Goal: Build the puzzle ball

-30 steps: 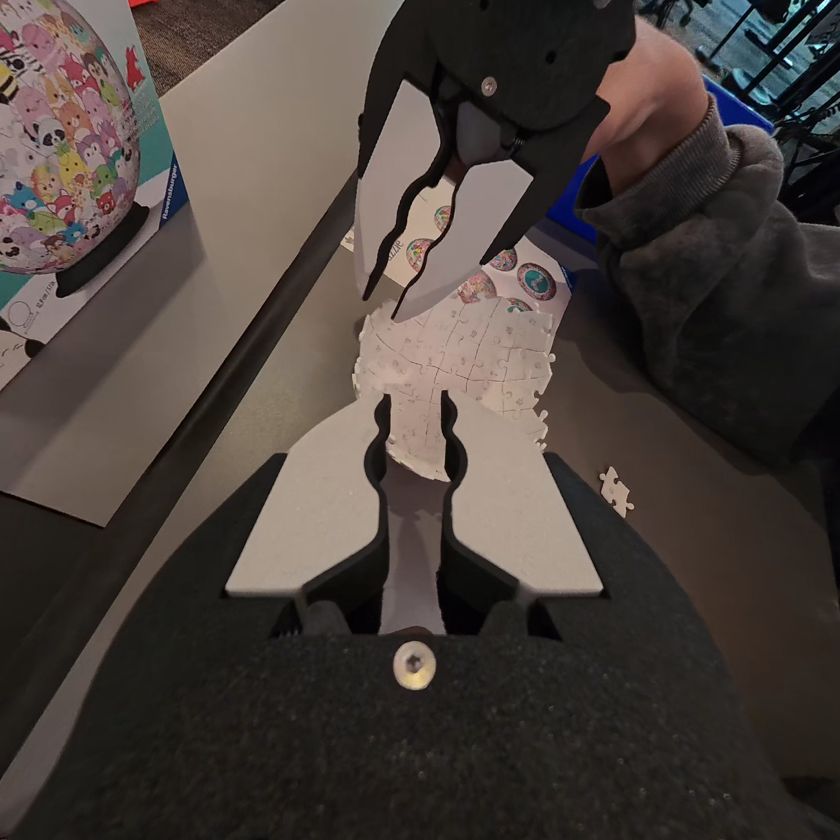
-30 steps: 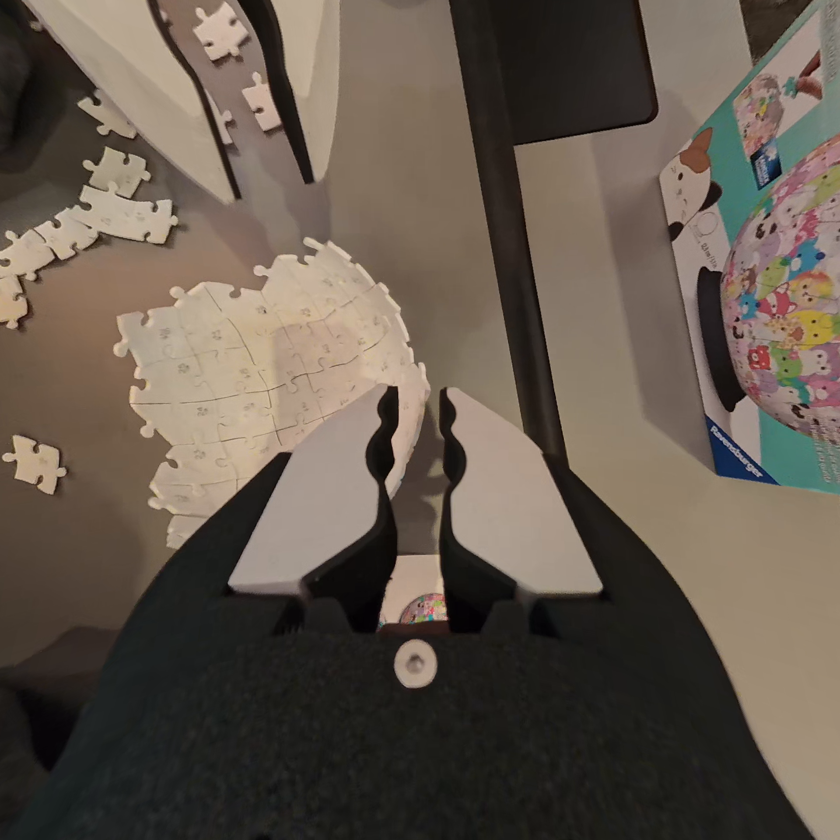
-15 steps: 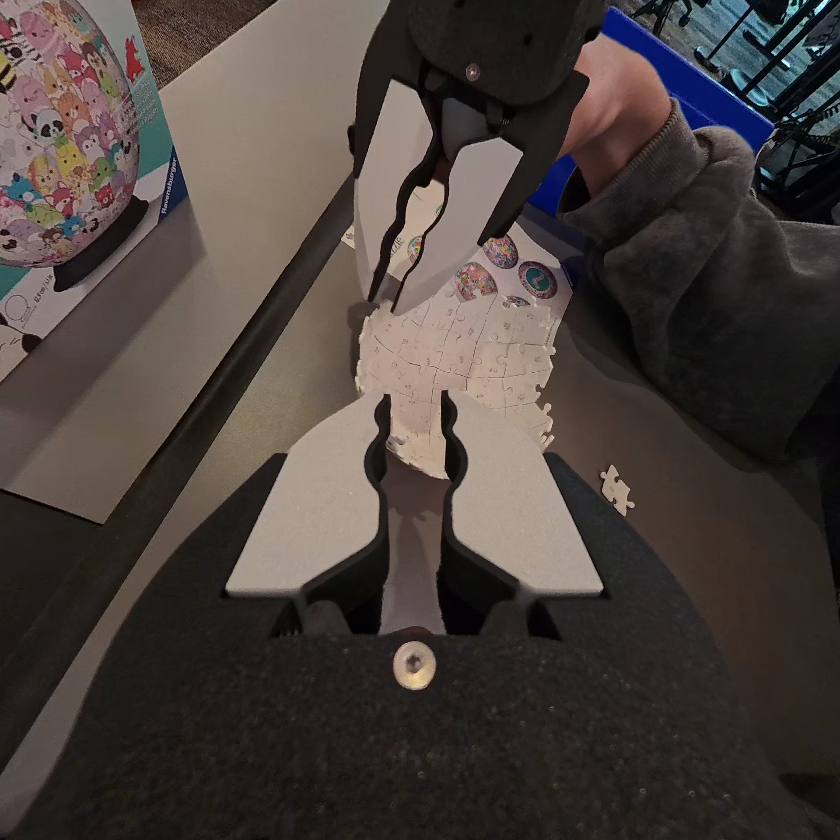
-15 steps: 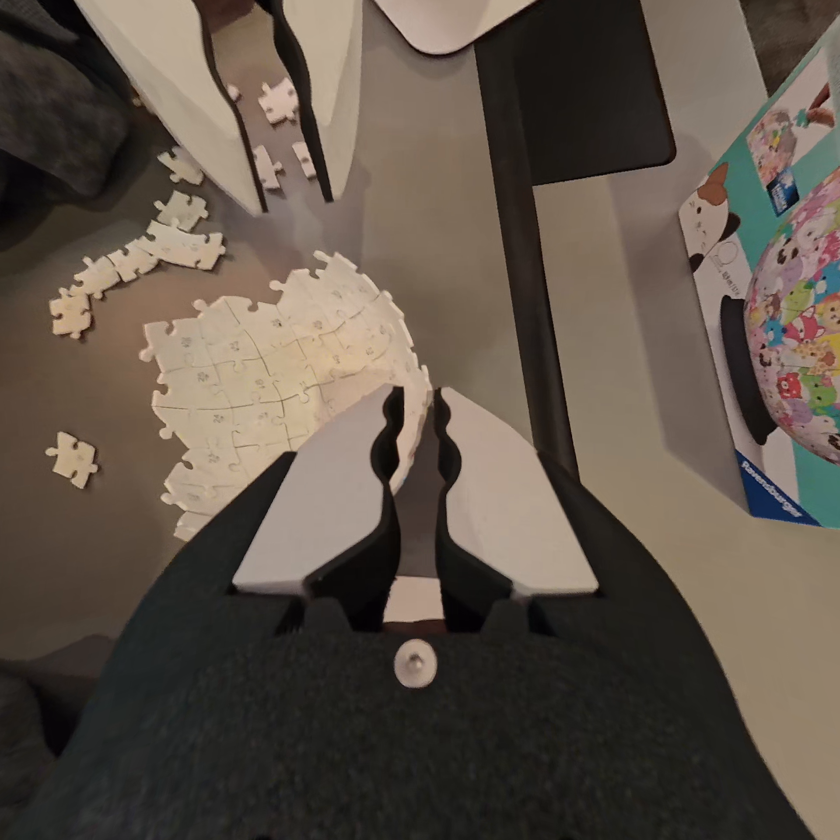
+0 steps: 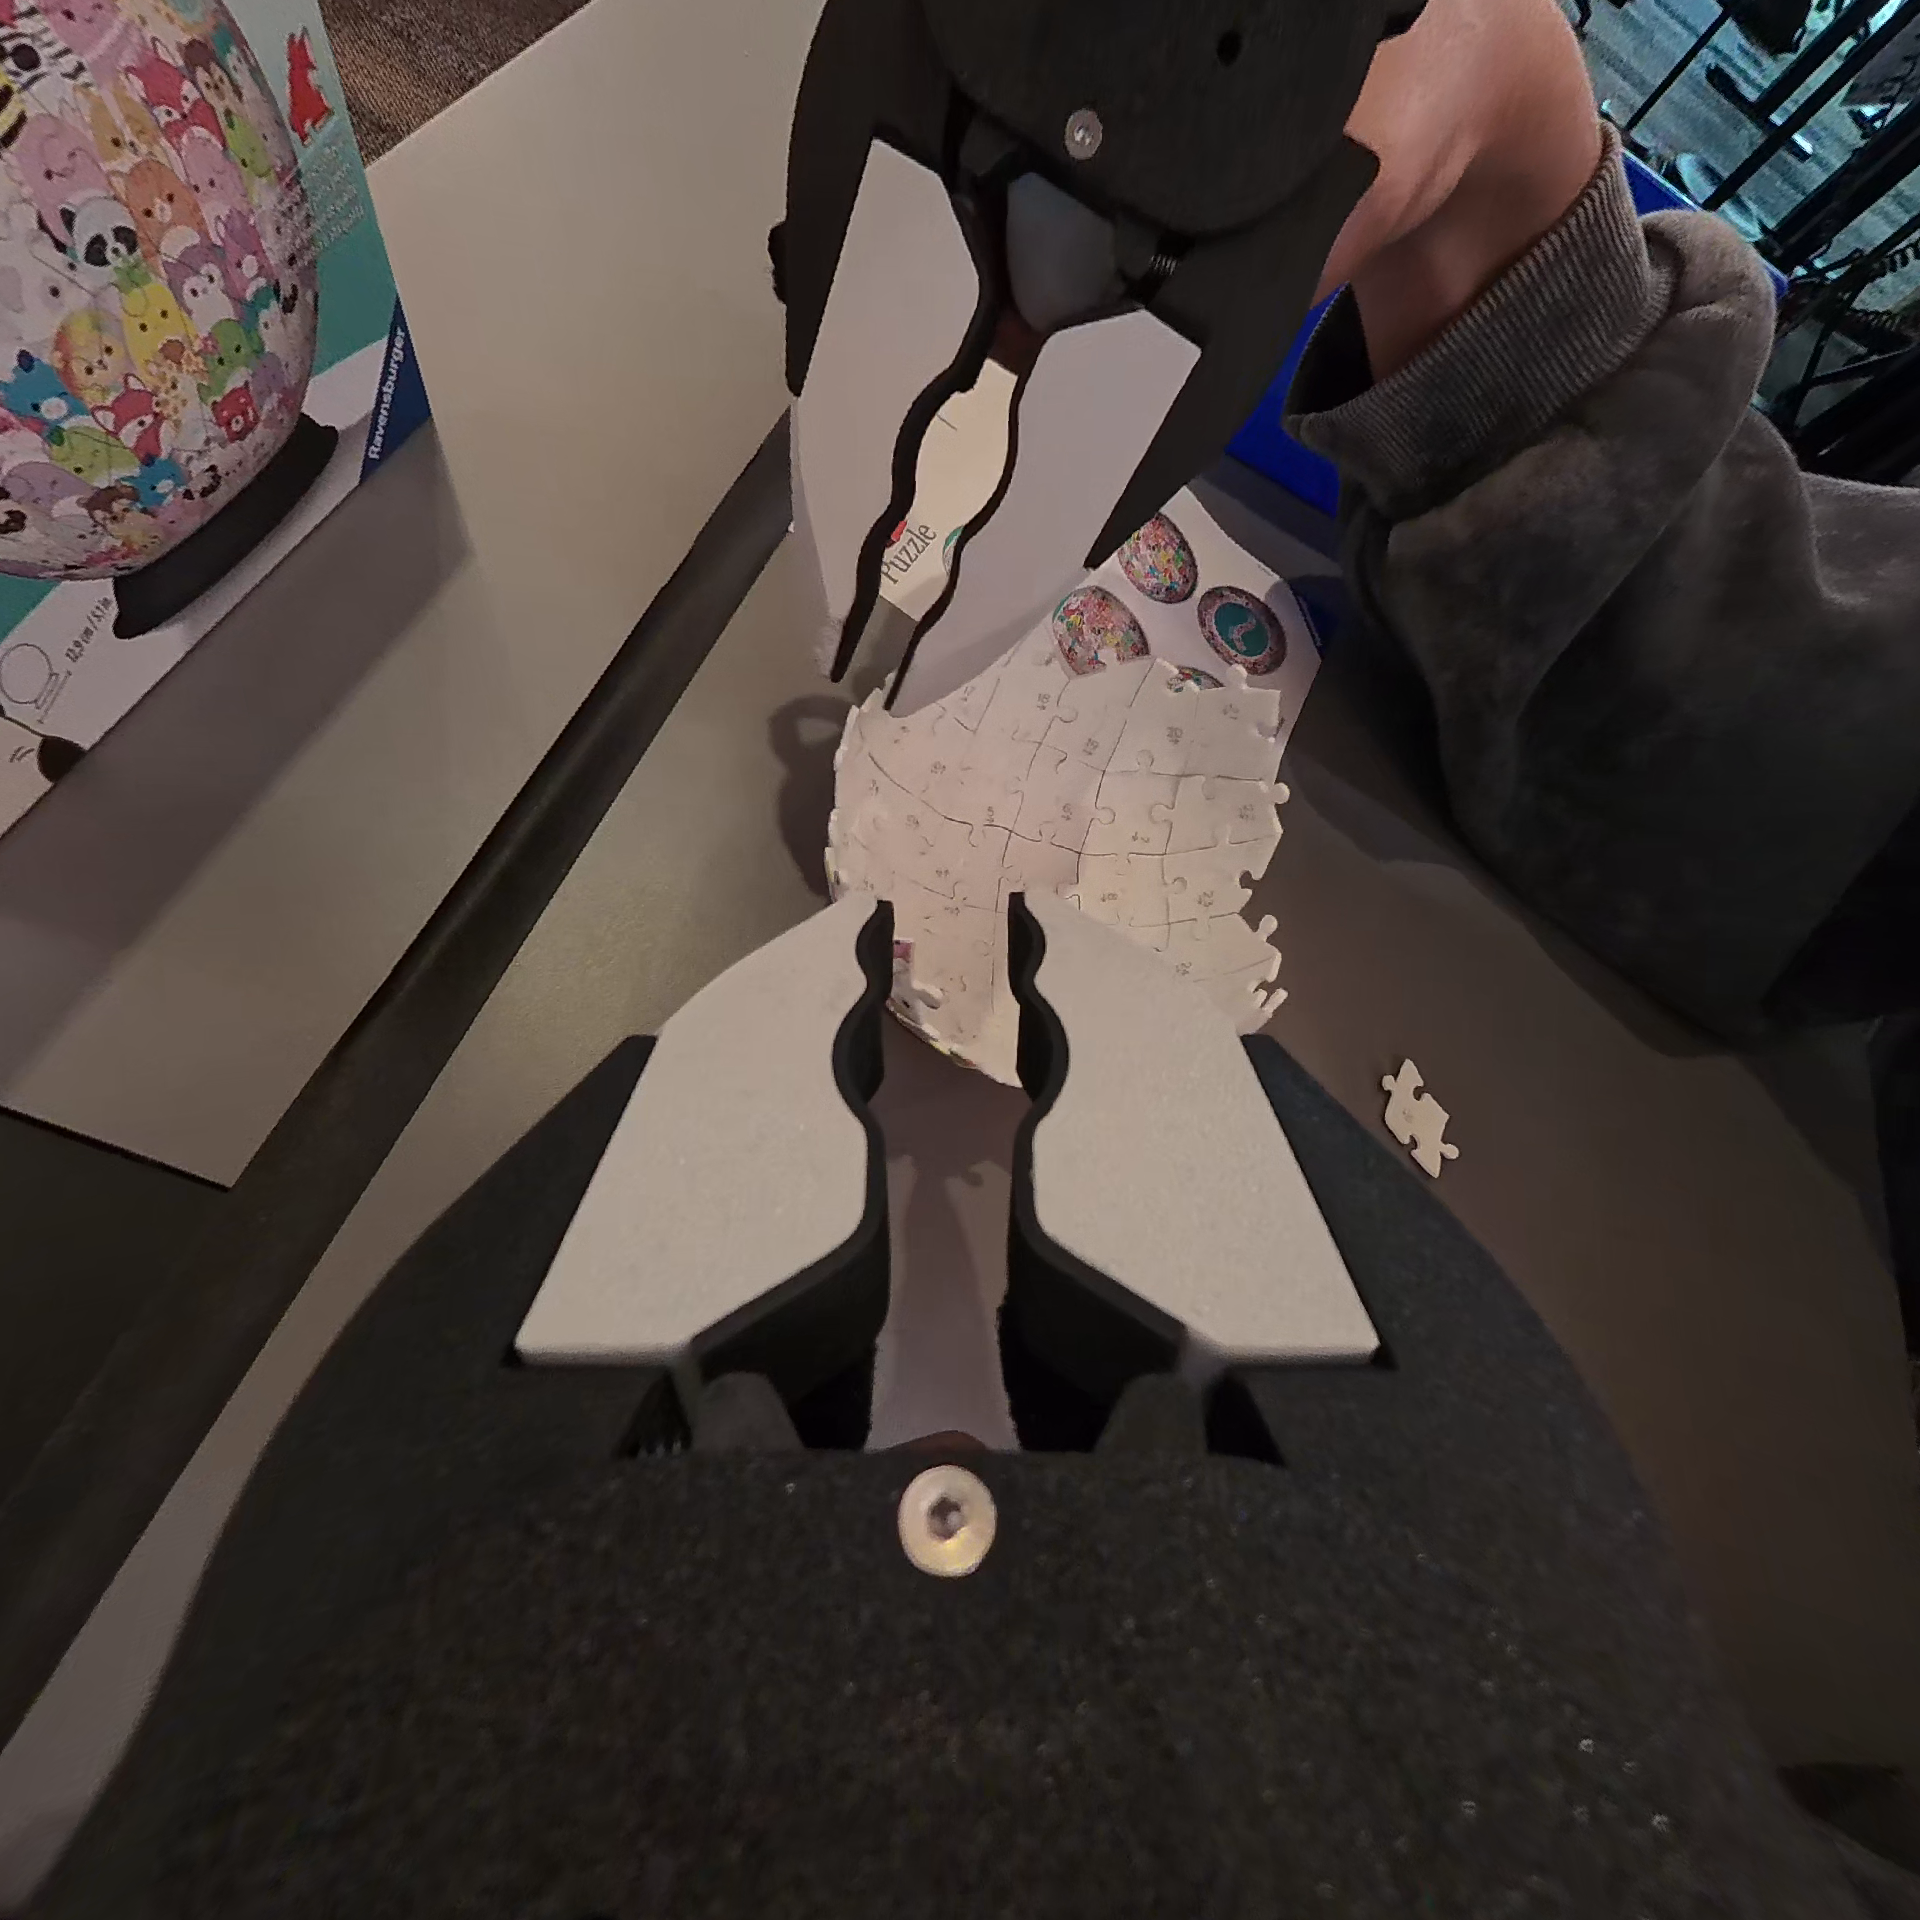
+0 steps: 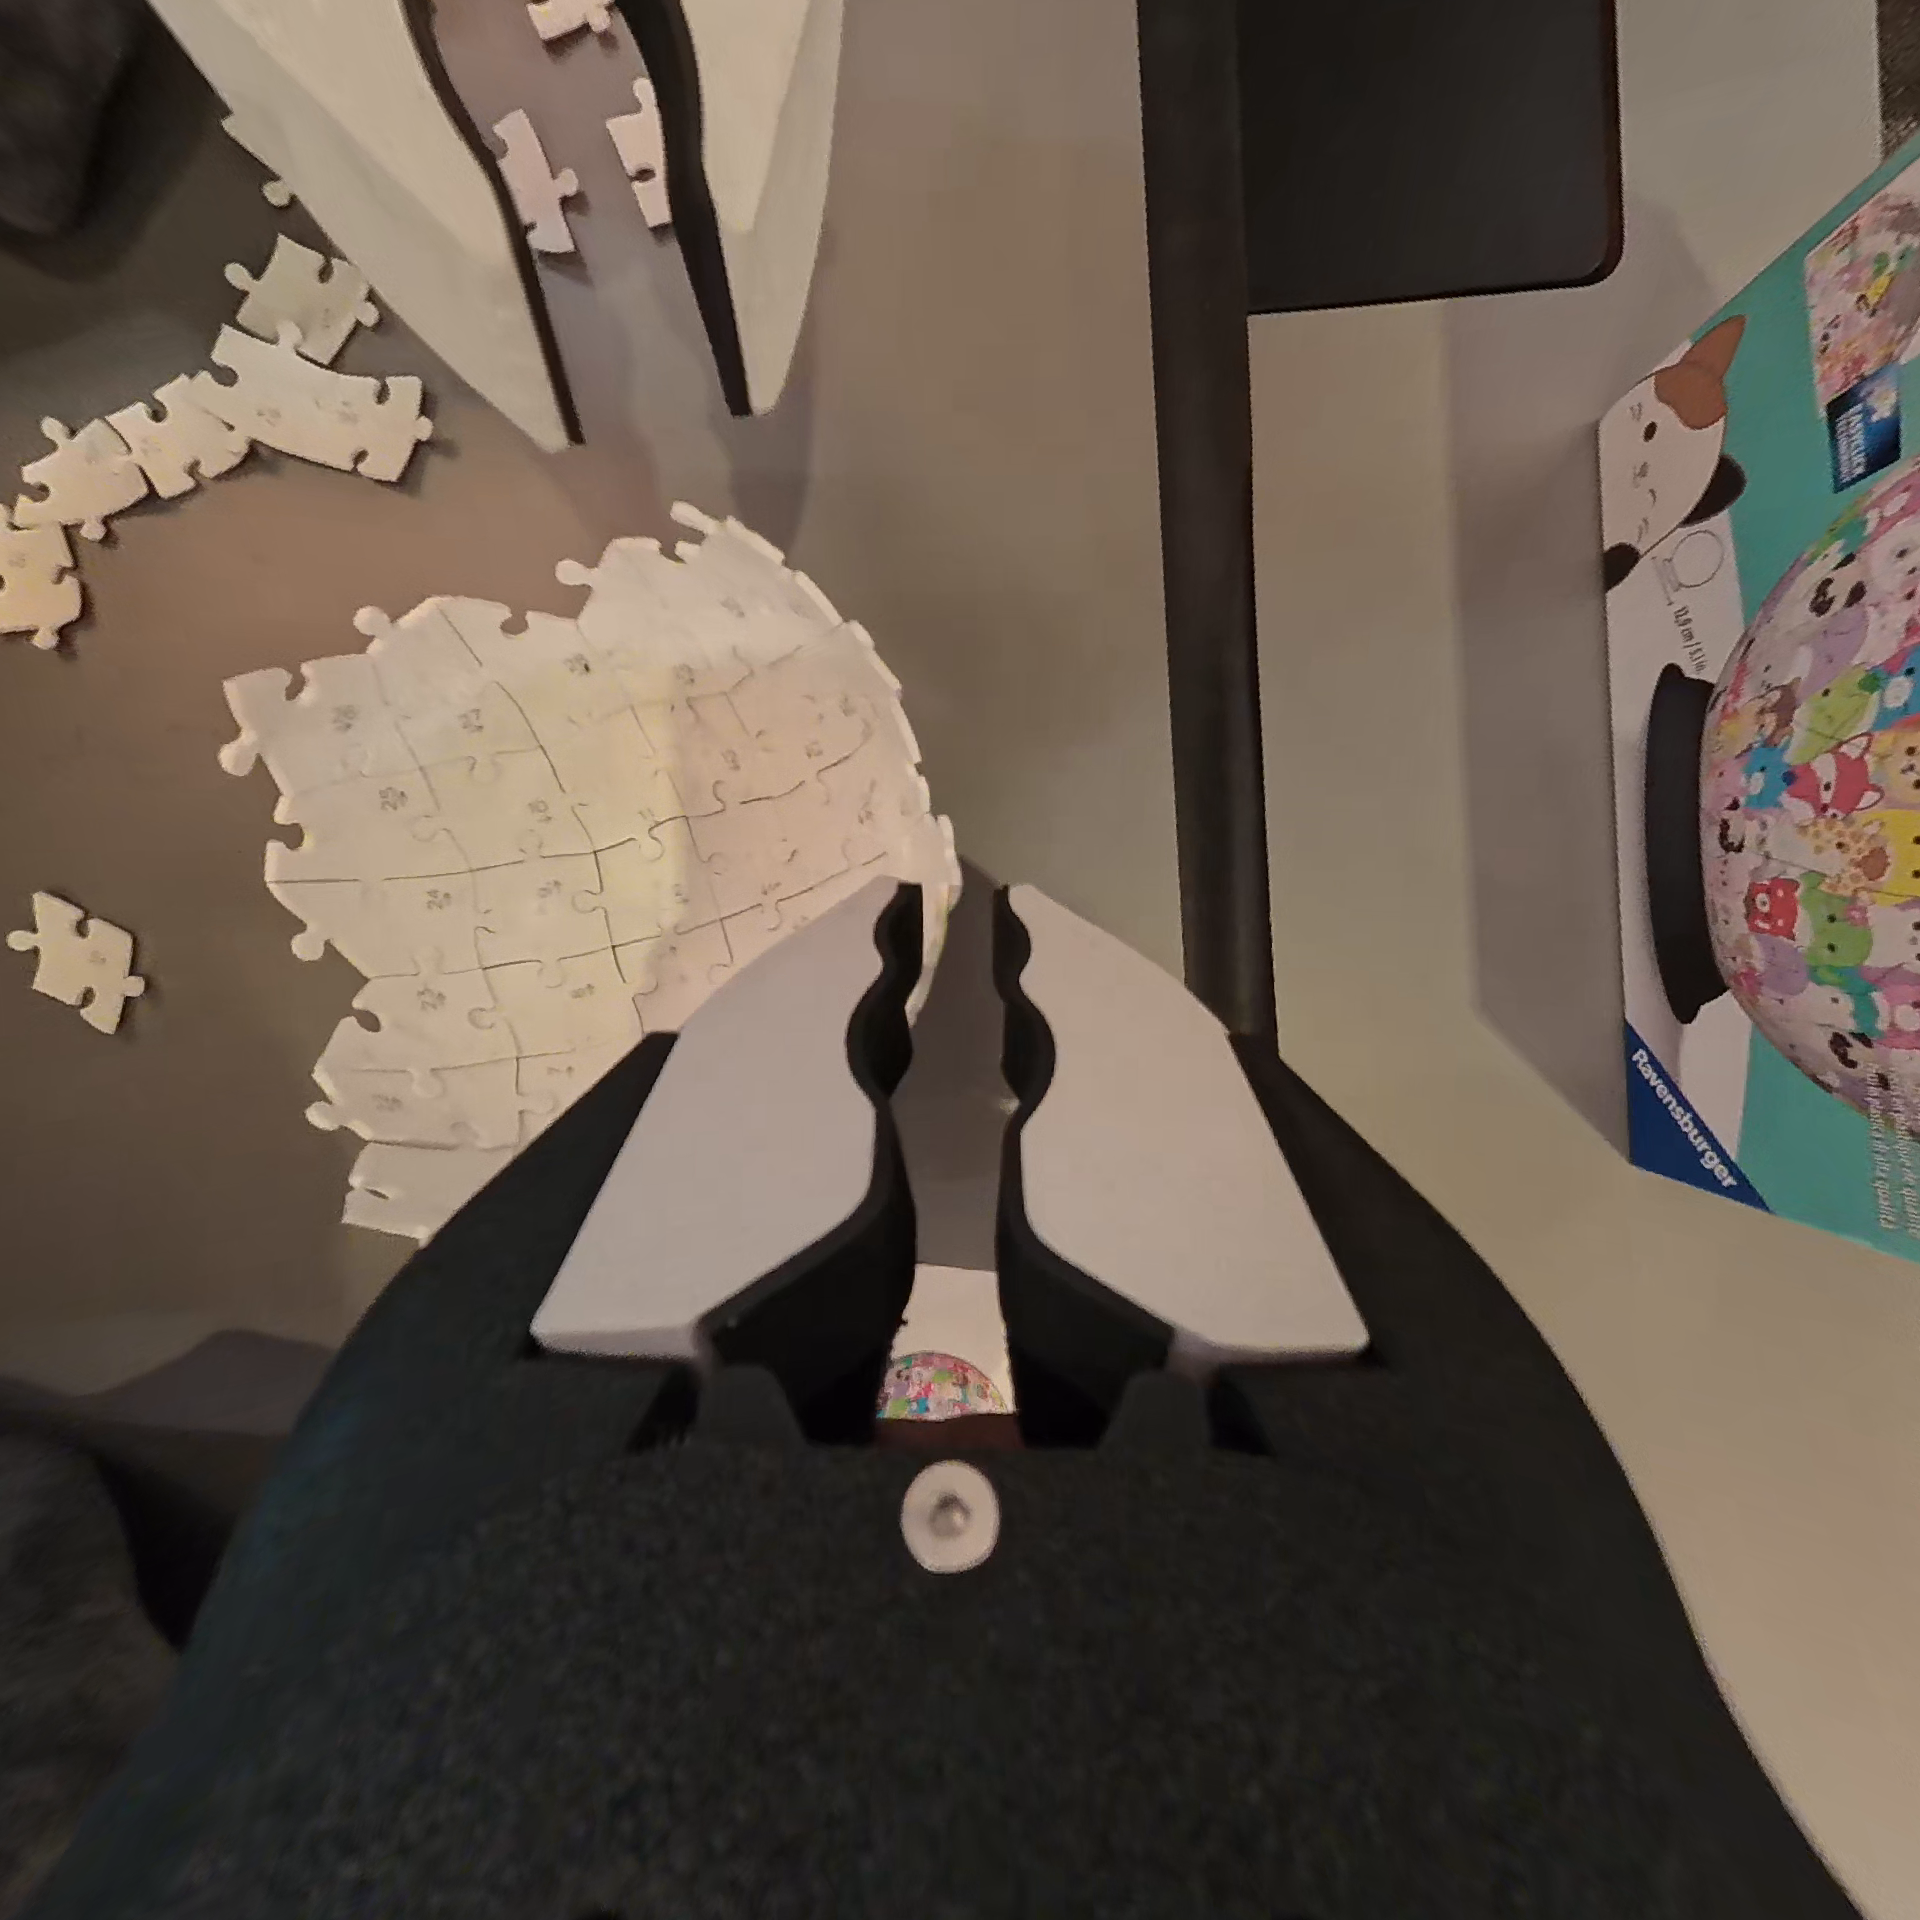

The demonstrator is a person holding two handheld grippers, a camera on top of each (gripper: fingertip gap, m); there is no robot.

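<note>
The half-built puzzle ball is a white bowl-shaped shell (image 5: 1091, 810) lying on the grey table with its hollow, numbered side showing; it also shows in the right wrist view (image 6: 582, 831). My right gripper (image 6: 951, 904) points down at the shell's rim, with its jaws a narrow gap apart and the rim edge showing between them. In the left wrist view it (image 5: 864, 691) reaches the shell's far left rim. My left gripper (image 5: 948, 914) is open and empty, close to the shell's near edge. In the right wrist view it (image 6: 652, 421) hovers over loose pieces.
Loose white pieces (image 6: 260, 405) lie beyond the shell, with single ones beside it (image 6: 83, 961) (image 5: 1418, 1117). The puzzle box (image 5: 156, 312) (image 6: 1787, 727) lies on the lighter table past a black strip (image 6: 1205, 623). A printed leaflet (image 5: 1174, 603) lies behind the shell. A person's grey sleeve (image 5: 1610, 520) is at the right. My right fingertips sit around 8 cm from my left ones.
My right gripper's jaws have narrowed while it has come down onto the shell's rim. My left gripper has kept the same opening and has come slightly closer to the shell.
</note>
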